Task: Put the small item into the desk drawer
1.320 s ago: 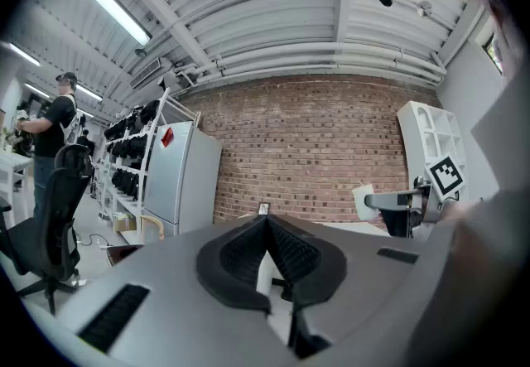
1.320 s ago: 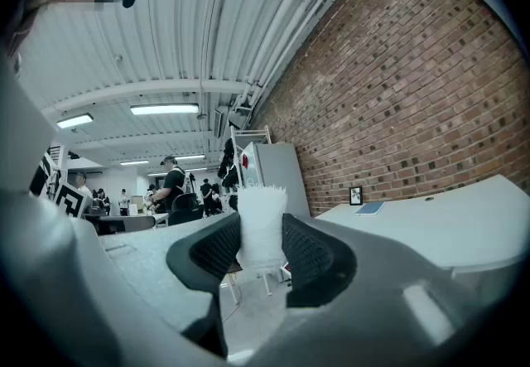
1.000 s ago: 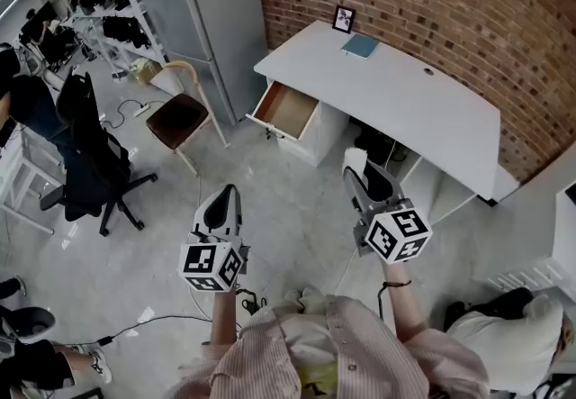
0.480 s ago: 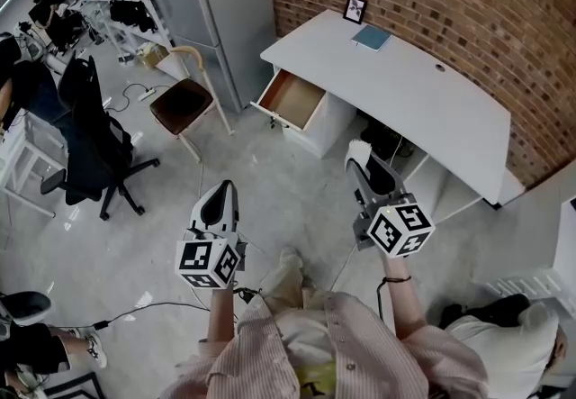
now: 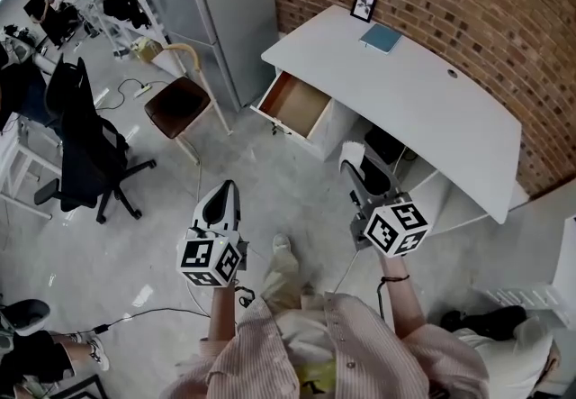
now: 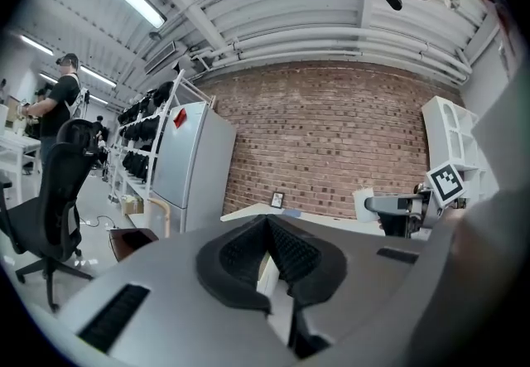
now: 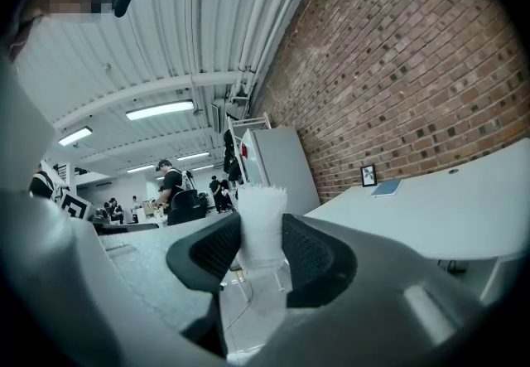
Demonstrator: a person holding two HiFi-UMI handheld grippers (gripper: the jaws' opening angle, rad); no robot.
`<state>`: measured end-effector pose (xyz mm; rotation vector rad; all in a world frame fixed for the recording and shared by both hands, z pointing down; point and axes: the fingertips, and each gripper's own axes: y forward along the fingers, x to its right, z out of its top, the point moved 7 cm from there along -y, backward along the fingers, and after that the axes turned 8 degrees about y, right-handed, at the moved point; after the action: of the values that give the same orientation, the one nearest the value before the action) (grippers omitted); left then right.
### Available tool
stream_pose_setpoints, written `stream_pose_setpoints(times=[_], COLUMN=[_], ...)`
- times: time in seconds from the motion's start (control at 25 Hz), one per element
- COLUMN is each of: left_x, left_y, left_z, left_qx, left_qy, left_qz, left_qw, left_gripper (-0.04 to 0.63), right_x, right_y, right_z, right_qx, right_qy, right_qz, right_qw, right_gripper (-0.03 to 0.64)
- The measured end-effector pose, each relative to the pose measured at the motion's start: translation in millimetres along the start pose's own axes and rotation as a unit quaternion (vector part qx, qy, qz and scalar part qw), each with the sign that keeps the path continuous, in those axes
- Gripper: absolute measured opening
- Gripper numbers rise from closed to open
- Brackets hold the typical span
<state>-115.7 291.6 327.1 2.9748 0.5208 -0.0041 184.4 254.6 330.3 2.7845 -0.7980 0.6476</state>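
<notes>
A small white item (image 7: 262, 220) is pinched between the pads of the right tool (image 5: 357, 170), with its ragged top edge sticking up past the tips. The left tool (image 6: 269, 234) is pressed together on nothing and is held low at the left. Both tools are carried above the floor, well apart from the counter (image 5: 409, 91). The drawer (image 5: 294, 105) is seen pulled out at the counter's left end in the head view, its wooden inside bare. The item is not yet over it.

Handling, as judged: the item is taken as light and thin, probably soft plastic or paper, so it can be crushed or bent if squeezed harder. The surface looks smooth, so slip is possible under a loose pinch. The present hold, across the middle of the body with the ragged end free, is judged right; that edge is not to be gripped. Release is best made low inside the drawer, since a light piece may bounce or tip out.
</notes>
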Motion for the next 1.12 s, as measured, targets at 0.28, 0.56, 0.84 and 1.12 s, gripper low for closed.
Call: stream_pose_setpoints(times=[0.28,0.56,0.84,1.12], left_x=[-49.3,-94.5,-135.1,-147.6], left_y=[84.4,162.7,221.0,258.9], left_z=[0.9,-3.3,-12.8,-23.6], left_qx=[-0.018,-0.038,-0.053,-0.069], left_qy=[-0.012,-0.024,-0.04,-0.053], left_qz=[-0.013,-0.035,-0.056,-0.082], left_qw=[0.9997,0.9984,0.9962,0.9928], left_gripper=[-0.002,-0.002,-0.002,-0.002], right_x=[28.4,56.4,73.5,86.6], right_y=[82.9,159.3,219.6,262.1], right_z=[2.7,2.7,-1.6,-7.9], right_qx=[-0.021,-0.034,-0.045,-0.062], right_qy=[0.012,0.027,0.026,0.019], right_qz=[-0.022,-0.047,-0.07,-0.079], right_qw=[0.999,0.998,0.996,0.995], right_gripper=[0.161,0.161,0.161,0.161])
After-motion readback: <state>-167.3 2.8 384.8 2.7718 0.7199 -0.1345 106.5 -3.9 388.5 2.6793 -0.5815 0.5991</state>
